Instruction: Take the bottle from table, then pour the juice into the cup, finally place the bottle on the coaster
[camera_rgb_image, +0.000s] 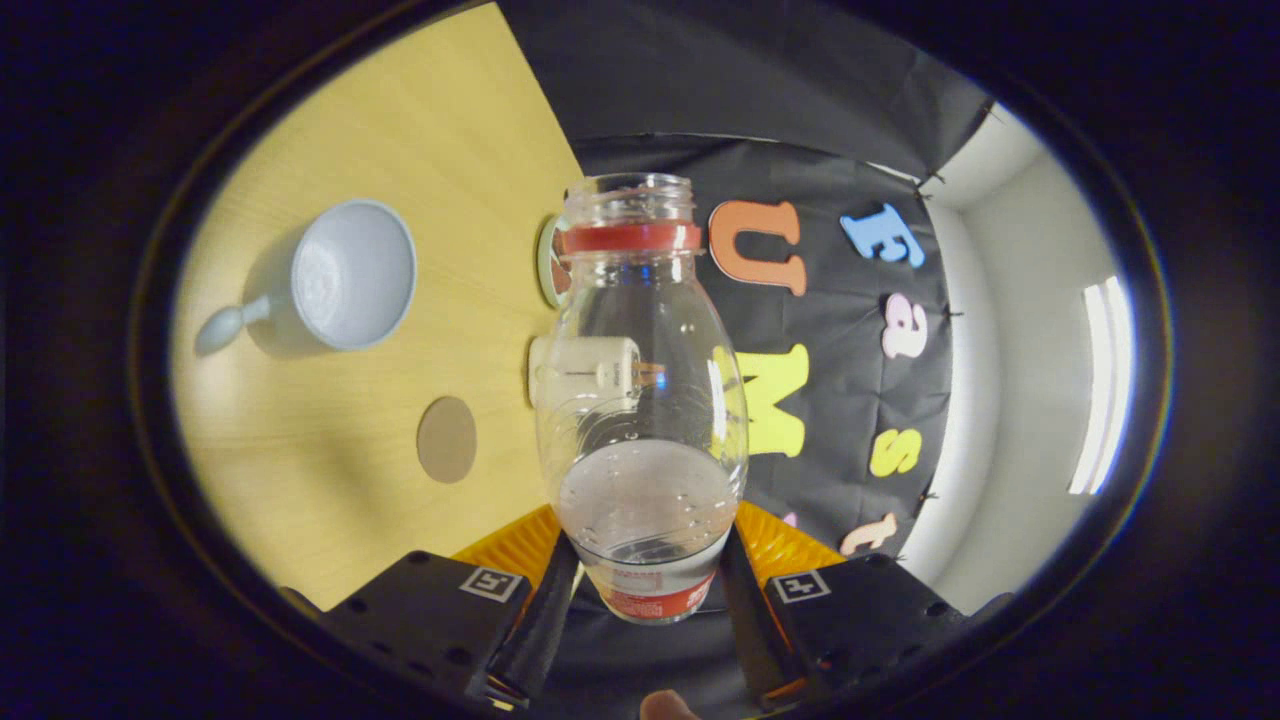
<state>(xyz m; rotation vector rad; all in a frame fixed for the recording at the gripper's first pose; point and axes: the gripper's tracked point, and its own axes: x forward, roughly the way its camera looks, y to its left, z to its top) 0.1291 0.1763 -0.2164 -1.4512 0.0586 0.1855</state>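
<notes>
Clamped low between both fingers of the gripper (645, 590): a clear plastic bottle (640, 400) with a red neck ring and no cap, lifted clear of the pale wooden table (440, 150), the whole scene rolled sideways. Inside, a small pool of cloudy juice settled near the base end, by the red-and-white label. Mouth open and pointing away from the fingers, toward the black cloth wall.

Well to the left, across bare wood, a pale blue cup (350, 275) with a stubby handle, its opening facing the camera and apparently empty. Nearer the fingers, left of the bottle, a round brown coaster (446, 439) lying flat. Behind the bottle, partly hidden, a small white object (585, 370) and a round disc (550, 262), too unclear to identify.

Judged to be mid-task: bottle taken, pour not yet delivered. Next called for: carrying the mouth over the cup, tipping further until the juice reaches the neck, then righting the bottle and setting it on the coaster.
</notes>
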